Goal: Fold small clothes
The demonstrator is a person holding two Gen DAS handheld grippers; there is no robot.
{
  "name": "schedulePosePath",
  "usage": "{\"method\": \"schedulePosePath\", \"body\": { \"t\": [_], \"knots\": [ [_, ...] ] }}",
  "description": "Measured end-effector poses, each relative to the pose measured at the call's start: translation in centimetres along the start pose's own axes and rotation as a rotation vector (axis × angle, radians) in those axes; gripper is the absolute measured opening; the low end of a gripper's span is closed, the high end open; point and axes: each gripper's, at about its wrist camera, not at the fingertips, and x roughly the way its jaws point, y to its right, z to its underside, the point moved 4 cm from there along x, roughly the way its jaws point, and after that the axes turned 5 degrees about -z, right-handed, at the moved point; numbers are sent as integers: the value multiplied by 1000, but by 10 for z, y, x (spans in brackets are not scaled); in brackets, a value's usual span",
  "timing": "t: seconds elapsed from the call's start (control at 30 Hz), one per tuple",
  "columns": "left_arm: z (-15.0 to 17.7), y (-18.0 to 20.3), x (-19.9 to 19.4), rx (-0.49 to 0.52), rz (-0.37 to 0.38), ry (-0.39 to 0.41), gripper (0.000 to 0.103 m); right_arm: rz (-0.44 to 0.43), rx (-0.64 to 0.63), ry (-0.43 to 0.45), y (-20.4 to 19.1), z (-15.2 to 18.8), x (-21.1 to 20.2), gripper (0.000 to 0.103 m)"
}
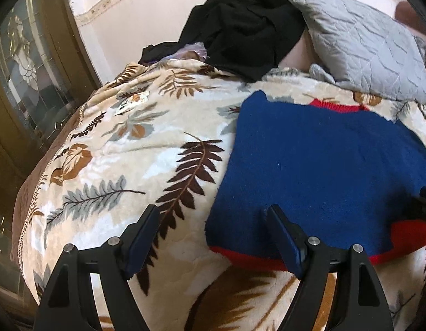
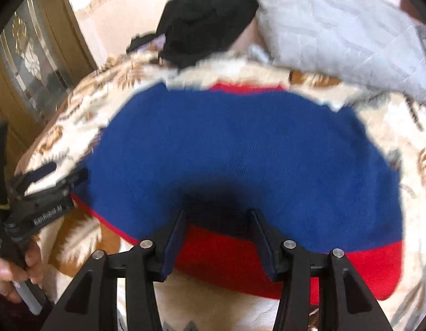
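blue sweater with red trim (image 2: 240,149) lying flat on leaf-print blanket (image 1: 124,149), left gripper (image 1: 213,229) spread wide at its lower left corner, right gripper (image 2: 217,231) spread over the red hem, grey pillow (image 1: 364,47) and black clothes (image 1: 240,24) beyond

bed (image 1: 108,149) under leaf-print blanket (image 1: 157,127), grey quilted pillow (image 1: 364,47) at head, black clothes pile (image 1: 240,27) beside it, pale wall (image 1: 135,8) with patterned border, brown door (image 1: 22,82) with leaded glass left
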Motion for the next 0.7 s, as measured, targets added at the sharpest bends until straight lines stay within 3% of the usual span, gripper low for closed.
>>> {"method": "schedulePosePath", "body": {
  "t": [0.2, 0.37, 0.53, 0.7],
  "knots": [
    [19, -23, -13, -85, 35, -53, 80, 18, 25, 97, 1, -11, -32, 53],
    [46, -26, -11, -151, 97, -146, 80, -7, 13, 148, -11, -18, -49, 53],
    [40, -19, 2, -189, 109, -153, 80, -15, -9, 184, -26, -20, -56, 55],
    [30, -11, 25, -286, 208, -195, 80, -11, 0, 164, -24, -17, -49, 55]
  ]
}}
